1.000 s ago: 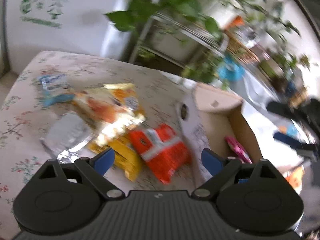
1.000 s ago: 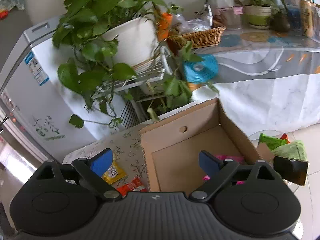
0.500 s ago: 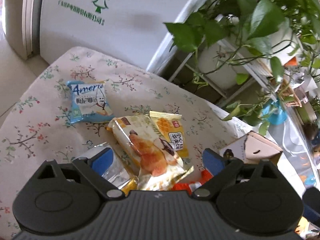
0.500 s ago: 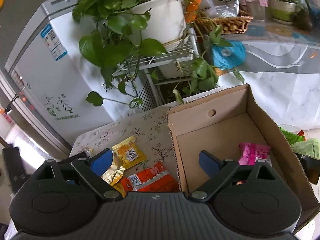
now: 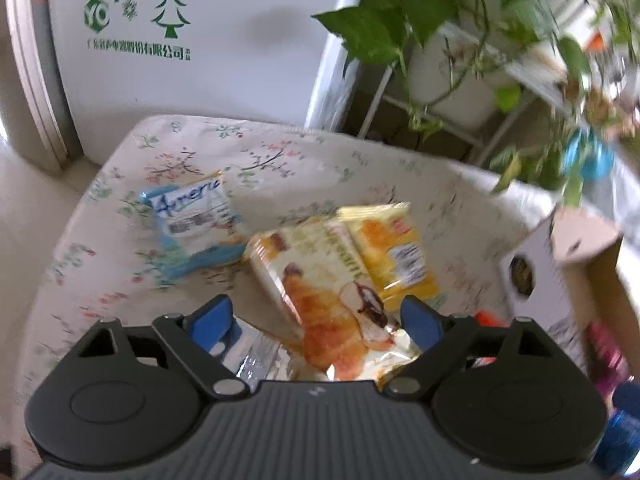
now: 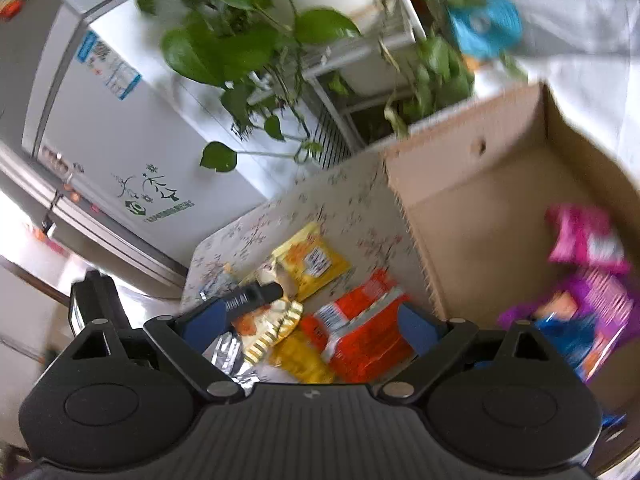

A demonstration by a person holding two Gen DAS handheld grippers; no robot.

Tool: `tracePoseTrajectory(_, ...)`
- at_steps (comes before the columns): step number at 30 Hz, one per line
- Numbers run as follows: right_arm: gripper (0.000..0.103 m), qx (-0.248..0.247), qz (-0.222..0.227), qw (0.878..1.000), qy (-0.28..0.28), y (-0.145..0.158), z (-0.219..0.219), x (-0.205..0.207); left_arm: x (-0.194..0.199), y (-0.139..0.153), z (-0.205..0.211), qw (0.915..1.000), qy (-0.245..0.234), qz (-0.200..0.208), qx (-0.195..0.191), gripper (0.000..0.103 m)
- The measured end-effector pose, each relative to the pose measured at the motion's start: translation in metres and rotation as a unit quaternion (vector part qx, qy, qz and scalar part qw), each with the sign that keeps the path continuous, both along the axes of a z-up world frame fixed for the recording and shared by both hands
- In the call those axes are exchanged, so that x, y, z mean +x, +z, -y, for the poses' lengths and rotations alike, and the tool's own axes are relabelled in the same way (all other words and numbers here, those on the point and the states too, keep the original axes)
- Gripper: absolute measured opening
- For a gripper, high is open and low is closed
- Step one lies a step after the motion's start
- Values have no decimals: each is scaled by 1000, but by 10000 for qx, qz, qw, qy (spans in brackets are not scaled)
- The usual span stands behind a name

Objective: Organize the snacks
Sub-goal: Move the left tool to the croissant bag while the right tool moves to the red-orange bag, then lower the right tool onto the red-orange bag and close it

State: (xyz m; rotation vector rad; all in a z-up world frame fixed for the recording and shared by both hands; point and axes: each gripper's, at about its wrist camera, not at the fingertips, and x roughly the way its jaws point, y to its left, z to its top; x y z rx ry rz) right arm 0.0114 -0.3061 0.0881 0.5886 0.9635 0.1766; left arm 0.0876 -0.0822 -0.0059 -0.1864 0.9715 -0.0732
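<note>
While the left gripper [image 5: 316,322] narrows its jaws over the croissant packet [image 5: 320,284], nothing is pinched yet, and the packet lies overlapped with the yellow packet [image 5: 394,252] on the table [image 5: 280,160], so a close here may well catch both wrappers or slide off the slick film. Its pads could also snag the silver packet [image 5: 256,356] underneath (partly hidden by the tool). The right gripper [image 6: 308,322] hangs with jaws wide apart and empty above the orange packet [image 6: 360,332], just beside the cardboard box [image 6: 472,152], whose near wall could clip a low carry. The blue packet [image 5: 196,220] lies apart. Plant leaves [image 6: 224,44] overhang the far side
</note>
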Motion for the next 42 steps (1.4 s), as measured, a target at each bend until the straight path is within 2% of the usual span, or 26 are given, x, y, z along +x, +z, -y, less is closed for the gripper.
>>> tracePoseTrajectory(2,96,209,-180,9996,-91,-7,-2,2,-3,1,-8,9999,-95,-56,121,90)
tracePoseTrajectory(5,97,212,-441,9985,-264,-16,-8,4,-8,3,-21,9994,-161,-203,208,90)
tracePoseTrajectory(10,97,113,-719,9957,-570,-28,-15,8,-16,5,-40,9996,-228,-105,-129,89)
tracePoseTrajectory(14,97,138,-906,9929,-754,-39,-22,12,-16,10,-42,9993,-358,13,-100,89)
tracePoseTrajectory(20,98,-104,-1178,9857,-1197,-56,-31,20,-15,9,-39,9988,-485,-50,-62,90)
tracePoseTrajectory(23,100,-338,-1128,9842,-1321,-58,-39,26,-14,8,-35,9982,-597,-45,17,90)
tracePoseTrajectory(28,100,-634,-1113,9803,-1502,-60,-51,30,-9,3,-35,9988,-475,-93,95,91)
tracePoseTrajectory(30,100,-944,-1026,9786,-1515,-58,-59,31,-7,3,-33,9984,-521,-35,233,91)
tracePoseTrajectory(33,96,-1225,-936,9742,-1646,-58,-69,31,-7,2,-31,9974,-580,24,427,93)
tracePoseTrajectory(37,91,-1392,-997,9708,-1680,-66,-75,39,-8,2,-35,9973,-585,8,441,93)
tracePoseTrajectory(39,84,-1455,-1034,9701,-1644,-72,-76,42,-8,2,-38,9976,-549,-8,413,93)
tracePoseTrajectory(41,72,-1333,-1134,9738,-1453,-80,-76,45,-8,3,-41,9979,-507,-16,400,92)
tracePoseTrajectory(42,72,-1349,-1116,9750,-1367,-80,-77,44,-8,3,-43,9979,-507,-17,398,92)
